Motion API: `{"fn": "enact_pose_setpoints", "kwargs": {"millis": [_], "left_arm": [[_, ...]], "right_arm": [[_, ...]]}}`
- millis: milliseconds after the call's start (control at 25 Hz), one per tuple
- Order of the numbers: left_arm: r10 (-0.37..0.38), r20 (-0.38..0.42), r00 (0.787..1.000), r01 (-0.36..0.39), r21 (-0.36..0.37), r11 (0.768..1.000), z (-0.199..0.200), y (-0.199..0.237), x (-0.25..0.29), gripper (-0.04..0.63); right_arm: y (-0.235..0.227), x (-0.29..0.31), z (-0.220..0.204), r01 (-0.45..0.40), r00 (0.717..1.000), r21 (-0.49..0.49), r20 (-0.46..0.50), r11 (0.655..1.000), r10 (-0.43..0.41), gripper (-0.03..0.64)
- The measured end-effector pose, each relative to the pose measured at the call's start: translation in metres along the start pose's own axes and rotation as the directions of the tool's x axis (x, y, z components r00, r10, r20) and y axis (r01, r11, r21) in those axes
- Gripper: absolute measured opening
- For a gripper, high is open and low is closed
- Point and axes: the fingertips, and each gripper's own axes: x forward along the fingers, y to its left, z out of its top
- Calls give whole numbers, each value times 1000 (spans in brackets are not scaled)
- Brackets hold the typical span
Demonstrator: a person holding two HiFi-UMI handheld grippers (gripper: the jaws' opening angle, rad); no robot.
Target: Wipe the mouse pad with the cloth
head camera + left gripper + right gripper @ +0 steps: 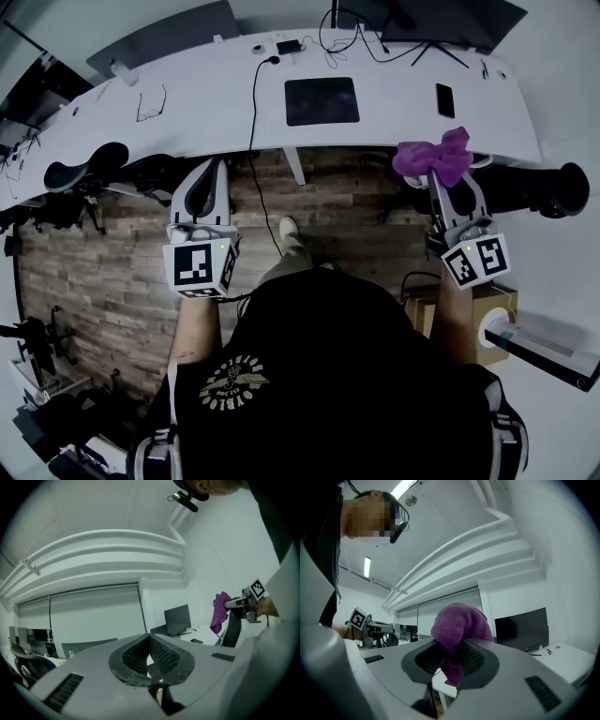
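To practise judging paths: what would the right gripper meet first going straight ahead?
Seemingly nothing close: the right gripper, holding the purple cloth, aims over the desk between mouse pad and phone; height unclear.

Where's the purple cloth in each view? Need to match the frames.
Head view: upper right, purple cloth bunched at the right gripper tip.
Left gripper view: right of centre, hanging from that gripper.
Right gripper view: centre, clamped between the jaws.
Shared landmark: the dark monitor.
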Motion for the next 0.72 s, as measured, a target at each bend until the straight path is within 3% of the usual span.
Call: {"fn": "enact_pose_setpoints", "kwargs": {"millis": [720], "left_arm": [[-49, -32, 998, 49, 5, 999, -14, 22, 54, 2]], "right_arm": [[-16, 45, -12, 42, 999, 27, -15, 999, -42, 83]]}}
